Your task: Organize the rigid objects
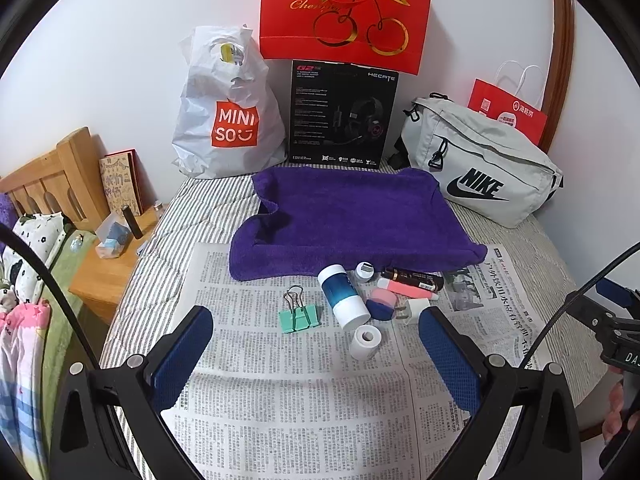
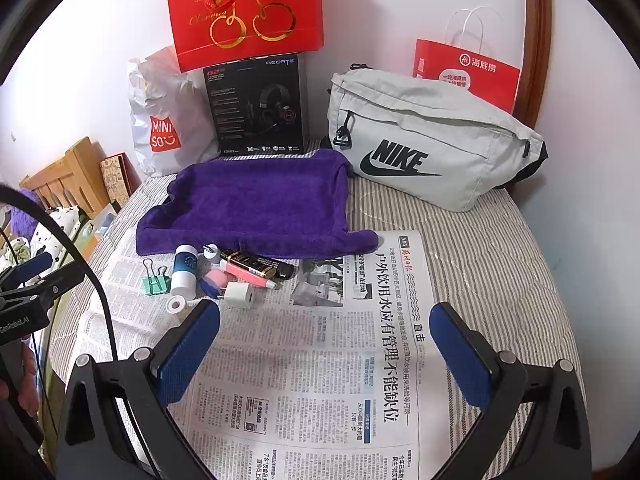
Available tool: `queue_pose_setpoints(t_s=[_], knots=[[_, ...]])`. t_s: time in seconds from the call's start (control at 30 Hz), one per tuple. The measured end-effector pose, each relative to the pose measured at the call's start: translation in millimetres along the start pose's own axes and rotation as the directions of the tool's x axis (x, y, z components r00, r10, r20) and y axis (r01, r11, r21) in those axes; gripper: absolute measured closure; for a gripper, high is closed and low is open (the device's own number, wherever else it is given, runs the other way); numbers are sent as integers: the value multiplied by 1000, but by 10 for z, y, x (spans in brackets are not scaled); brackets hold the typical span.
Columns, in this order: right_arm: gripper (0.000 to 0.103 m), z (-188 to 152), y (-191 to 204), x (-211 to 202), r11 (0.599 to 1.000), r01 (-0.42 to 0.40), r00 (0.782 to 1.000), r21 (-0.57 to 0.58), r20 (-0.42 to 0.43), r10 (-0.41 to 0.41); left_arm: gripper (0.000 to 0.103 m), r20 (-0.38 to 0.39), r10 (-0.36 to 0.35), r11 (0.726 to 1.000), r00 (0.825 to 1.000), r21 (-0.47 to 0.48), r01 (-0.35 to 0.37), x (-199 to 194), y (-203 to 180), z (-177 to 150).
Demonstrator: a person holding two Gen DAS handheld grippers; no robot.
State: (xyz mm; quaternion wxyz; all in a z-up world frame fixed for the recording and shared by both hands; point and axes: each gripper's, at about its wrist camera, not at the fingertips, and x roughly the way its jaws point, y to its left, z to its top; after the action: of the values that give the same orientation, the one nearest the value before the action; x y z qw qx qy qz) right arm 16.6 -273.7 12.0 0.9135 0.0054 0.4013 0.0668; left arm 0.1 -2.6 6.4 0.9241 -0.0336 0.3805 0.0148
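Left wrist view: we hold the left gripper [image 1: 316, 354] with its two blue-padded fingers spread wide apart and nothing between them, above a newspaper [image 1: 280, 392] laid on a striped bedcover. Right wrist view: the right gripper [image 2: 324, 354] is likewise spread wide and empty.

Taking the purple towel [image 1: 348, 220] as landmark, we count nine small rigid objects clustered just in front of its near edge:
- one mint-green binder clip [image 1: 299, 317], with wire handles, farthest left;
- one blue-and-white cylindrical bottle [image 1: 343, 296], lying on its side;
- one small white roll [image 1: 365, 340], nearest the left gripper;
- one small grey cap-like piece [image 1: 364, 271], close against the towel edge;
- one black tube with gold lettering [image 1: 412, 279];
- one coral-pink tube [image 1: 404, 289], touching the black one;
- one pink-and-navy rounded piece [image 1: 382, 304];
- one white plug adapter [image 1: 414, 310];
- one clear plastic item [image 1: 464, 298], farthest right.

Behind the towel we count one white shopping bag [image 1: 228, 112], one black headset box [image 1: 342, 114], one grey waist bag [image 1: 480, 160] and two red paper bags [image 1: 344, 8], the smaller [image 1: 508, 114] behind the waist bag.
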Motion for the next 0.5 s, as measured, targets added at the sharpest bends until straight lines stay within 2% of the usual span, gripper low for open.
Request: queue_pose_setpoints(t_s=[0.03, 0.1, 0.2, 0.5], knots=[[0, 3, 4, 3, 1000, 1, 1000, -2, -1, -1, 0, -33, 8, 1000, 999, 6, -7, 8, 1, 4], [0, 4, 9, 5, 1000, 2, 1000, -1, -2, -2, 0, 4, -1, 1000, 1000, 0, 1, 1, 7, 1], [0, 5, 14, 8, 1000, 3, 1000, -3, 0, -3, 0, 19, -1, 1000, 1000, -2, 1, -5, 5, -2], [0, 3, 8, 18, 1000, 3, 1000, 0, -1, -3, 0, -37, 25, 1000, 999, 20, -24, 38, 36, 33]])
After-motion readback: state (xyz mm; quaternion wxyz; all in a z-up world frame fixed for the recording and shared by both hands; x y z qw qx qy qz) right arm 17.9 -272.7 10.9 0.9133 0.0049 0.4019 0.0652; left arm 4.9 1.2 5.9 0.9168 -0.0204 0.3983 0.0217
